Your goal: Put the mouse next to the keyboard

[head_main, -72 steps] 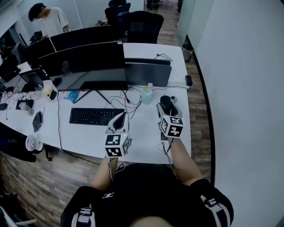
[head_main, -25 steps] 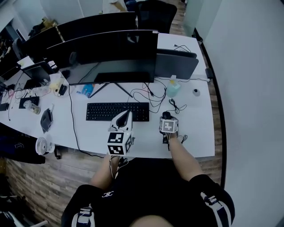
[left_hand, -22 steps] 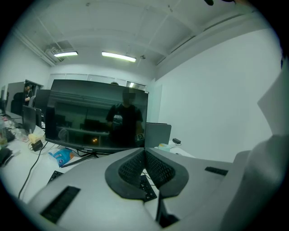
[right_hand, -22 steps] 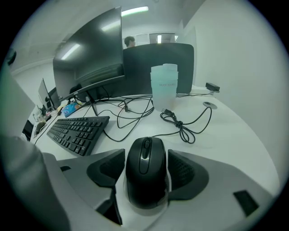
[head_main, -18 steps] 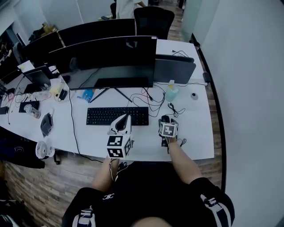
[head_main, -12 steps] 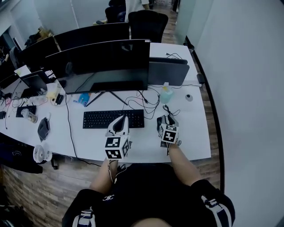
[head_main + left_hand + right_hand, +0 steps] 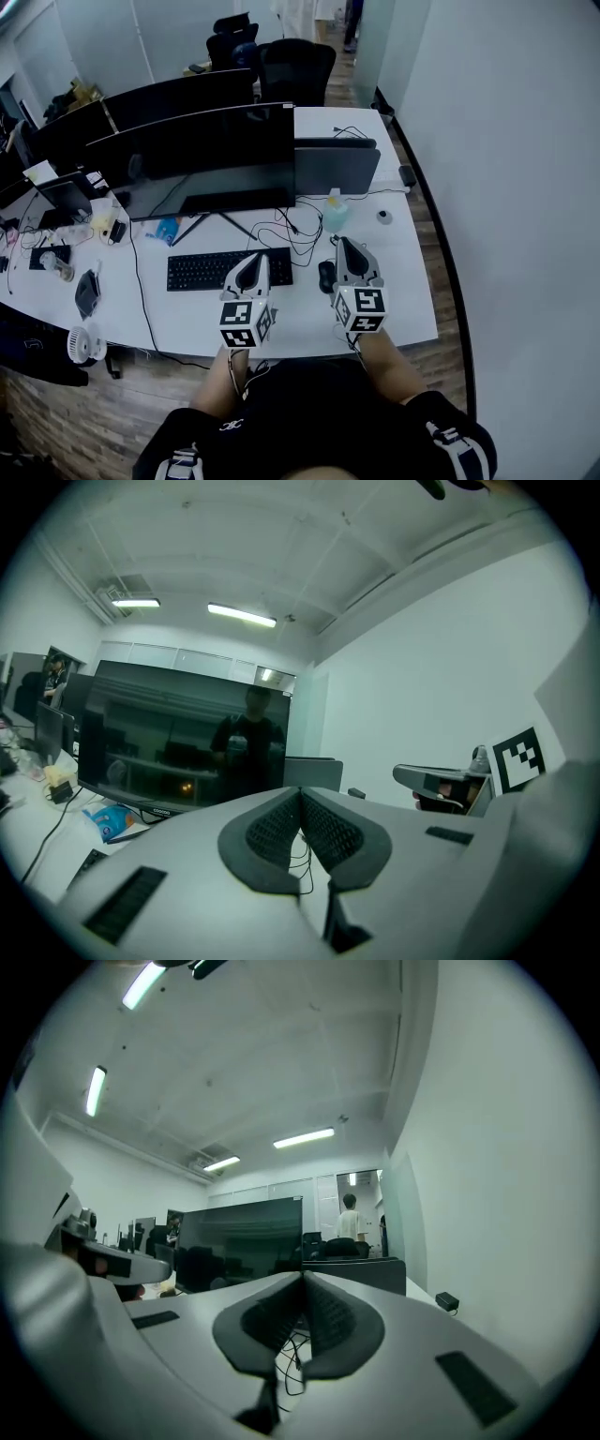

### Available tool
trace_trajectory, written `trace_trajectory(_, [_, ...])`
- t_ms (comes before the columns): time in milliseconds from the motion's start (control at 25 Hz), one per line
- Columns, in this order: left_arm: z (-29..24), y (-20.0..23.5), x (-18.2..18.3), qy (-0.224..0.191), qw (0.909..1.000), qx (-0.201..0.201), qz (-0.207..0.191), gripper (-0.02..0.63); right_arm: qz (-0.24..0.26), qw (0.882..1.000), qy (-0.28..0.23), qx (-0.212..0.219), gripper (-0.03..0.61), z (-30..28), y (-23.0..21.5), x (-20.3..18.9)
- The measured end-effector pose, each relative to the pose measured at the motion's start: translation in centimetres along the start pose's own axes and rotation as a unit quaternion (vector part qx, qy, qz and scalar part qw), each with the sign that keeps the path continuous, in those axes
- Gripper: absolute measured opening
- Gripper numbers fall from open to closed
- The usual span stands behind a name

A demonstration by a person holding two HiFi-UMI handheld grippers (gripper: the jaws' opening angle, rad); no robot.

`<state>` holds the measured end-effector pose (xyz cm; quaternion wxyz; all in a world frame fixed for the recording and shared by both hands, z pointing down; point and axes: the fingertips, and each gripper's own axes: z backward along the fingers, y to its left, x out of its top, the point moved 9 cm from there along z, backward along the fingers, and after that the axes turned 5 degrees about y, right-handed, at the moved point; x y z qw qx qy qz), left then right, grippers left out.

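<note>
A black mouse [image 7: 325,276] lies on the white desk [image 7: 394,300], a short gap to the right of the black keyboard [image 7: 225,270]. My right gripper [image 7: 343,243] hangs just right of the mouse and above it, shut with nothing between its pads; its own view shows the jaws [image 7: 303,1279] pressed together and pointing at the monitors. My left gripper [image 7: 260,256] hovers over the keyboard's right end, also shut and empty [image 7: 300,795]. The mouse does not appear in either gripper view.
A wide dark monitor [image 7: 197,141] and a smaller screen [image 7: 336,169] stand behind the keyboard. Loose cables [image 7: 291,234], a green bottle [image 7: 334,214] and a small round object [image 7: 382,217] lie behind the mouse. More monitors and clutter fill the left; a wall runs along the right.
The right gripper was low over the mouse with its jaws apart; it has lifted away to the right and shut, leaving the mouse beside the keyboard. The left gripper barely moved.
</note>
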<state>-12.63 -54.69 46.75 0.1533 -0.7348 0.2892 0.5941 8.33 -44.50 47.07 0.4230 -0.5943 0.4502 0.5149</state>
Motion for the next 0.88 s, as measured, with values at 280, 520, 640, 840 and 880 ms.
trace_trajectory(280, [0.1, -0.8, 0.3, -0.002, 0.9999, -0.012, -0.004, 0.012, -0.019, 1.000, -0.001, -0.008, 0.012, 1.2, 0.2, 0.6])
trace_trajectory(520, [0.2, -0.5, 0.1, -0.006, 0.9998, -0.015, -0.006, 0.012, -0.024, 1.000, -0.009, -0.012, 0.012, 1.2, 0.5, 0.6])
trace_trajectory(640, [0.4, -0.3, 0.3, -0.007, 0.9998, -0.017, -0.006, 0.012, -0.026, 1.000, -0.006, -0.014, 0.012, 1.3, 0.8, 0.7])
trace_trajectory(840, [0.6, -0.1, 0.4, -0.008, 0.9998, -0.017, -0.005, 0.012, -0.027, 1.000, -0.005, -0.012, 0.012, 1.4, 1.2, 0.7])
trace_trajectory(880, [0.7, 0.0, 0.3, -0.008, 0.9998, -0.017, -0.005, 0.012, -0.028, 1.000, -0.005, -0.011, 0.012, 1.4, 1.2, 0.7])
